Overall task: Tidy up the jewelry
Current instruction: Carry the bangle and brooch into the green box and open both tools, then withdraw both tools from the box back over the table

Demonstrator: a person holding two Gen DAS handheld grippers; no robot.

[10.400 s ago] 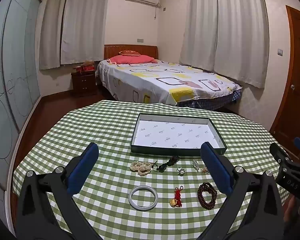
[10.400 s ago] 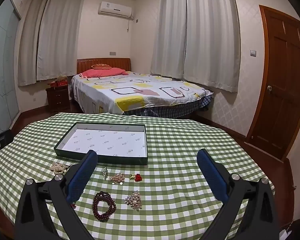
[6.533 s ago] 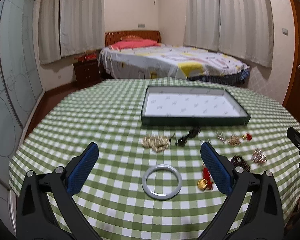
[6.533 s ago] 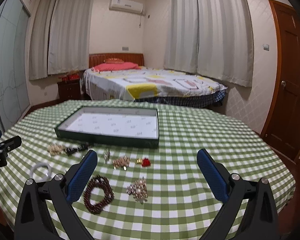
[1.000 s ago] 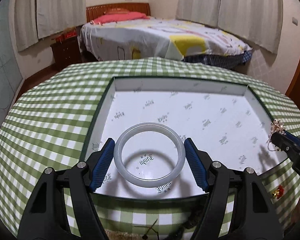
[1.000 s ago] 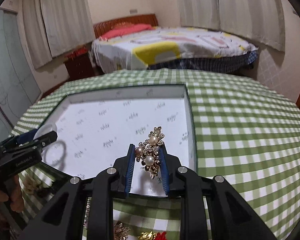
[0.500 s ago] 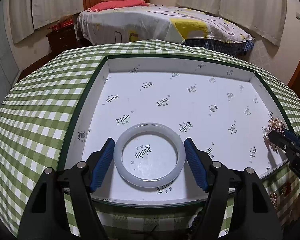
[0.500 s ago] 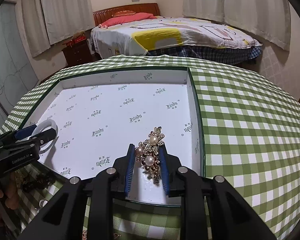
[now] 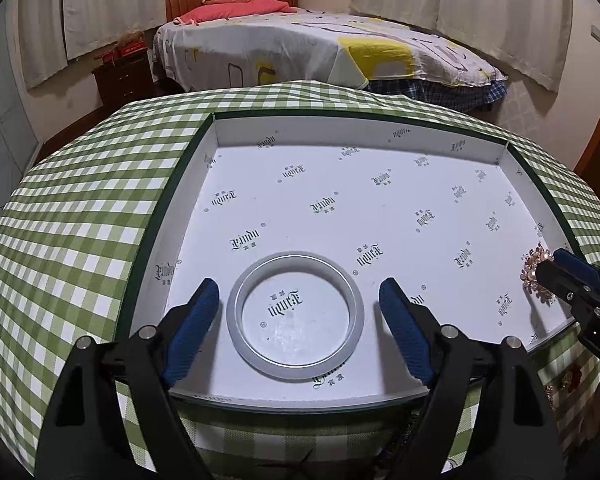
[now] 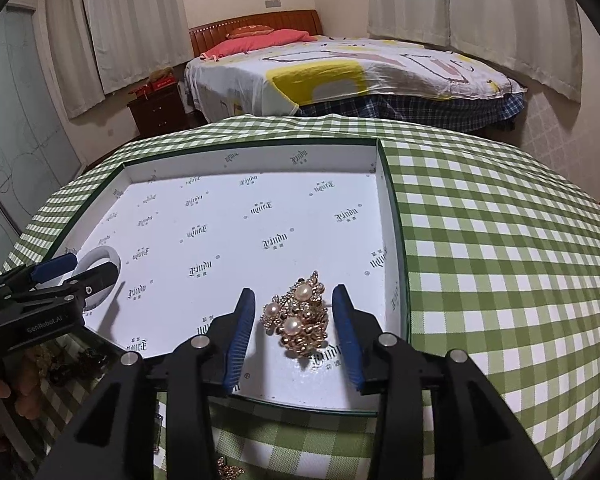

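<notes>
Two blue pads (image 9: 192,332) of the left gripper (image 9: 296,320) stand apart, jaws open, with the bangle (image 9: 295,314) lying flat between them on the tray (image 9: 380,184) floor, touching neither. At far right, the brooch (image 9: 537,268) sits by the right gripper (image 9: 572,276).

From the right wrist, the right gripper's (image 10: 294,320) jaws are likewise spread, the brooch (image 10: 300,316) resting free between them in the tray (image 10: 260,216). Checked cloth covers the desk (image 10: 500,260).

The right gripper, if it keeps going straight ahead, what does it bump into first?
Probably the pearl brooch, lying in the box between the right gripper's open fingers. Beyond it, only bare box floor.
</notes>
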